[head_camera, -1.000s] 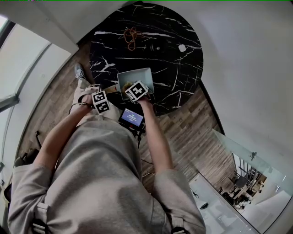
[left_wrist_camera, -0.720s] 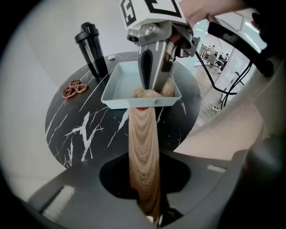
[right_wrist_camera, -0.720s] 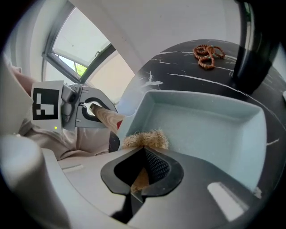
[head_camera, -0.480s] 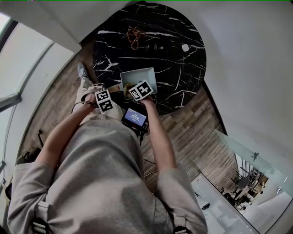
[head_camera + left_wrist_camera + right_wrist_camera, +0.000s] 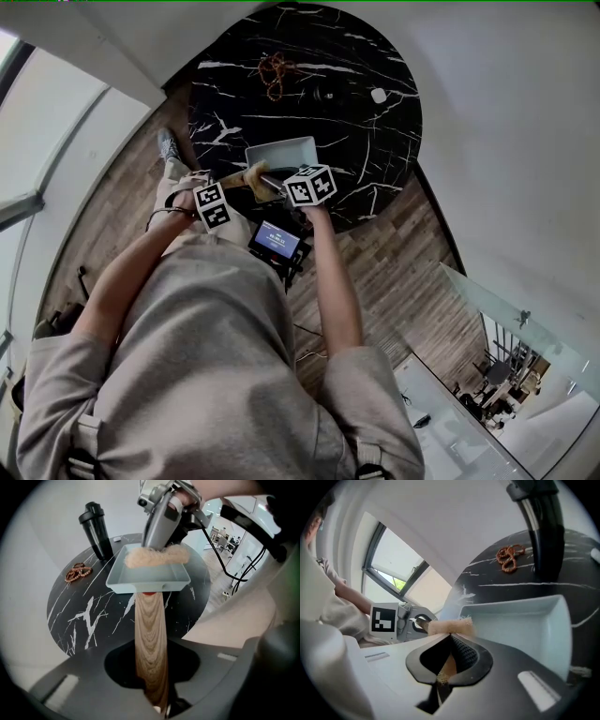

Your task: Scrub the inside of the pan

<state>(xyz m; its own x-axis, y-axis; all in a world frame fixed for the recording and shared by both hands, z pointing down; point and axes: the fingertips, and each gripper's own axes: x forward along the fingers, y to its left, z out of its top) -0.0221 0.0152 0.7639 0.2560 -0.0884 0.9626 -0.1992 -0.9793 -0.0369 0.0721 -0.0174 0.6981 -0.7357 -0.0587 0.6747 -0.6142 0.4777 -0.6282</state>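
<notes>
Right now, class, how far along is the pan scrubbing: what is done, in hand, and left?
Done: the inside of the pan shows no dirt. In hand: the left gripper clamps the wooden handle; the right gripper grips the scrubber, held near the pan's rim. Left: perhaps more strokes, then setting the scrubber down; how much got scrubbed is unclear.

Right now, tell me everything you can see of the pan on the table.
The pan is shallow and rectangular, pale blue-grey, smooth like coated metal, with low walls and a bare inside. A light wooden handle runs from the wall nearest the person, past the edge of the round black marbled table it sits on. The left gripper is shut on that handle. The right gripper holds a tan scrubber over the pan; whether they touch is unclear.
</notes>
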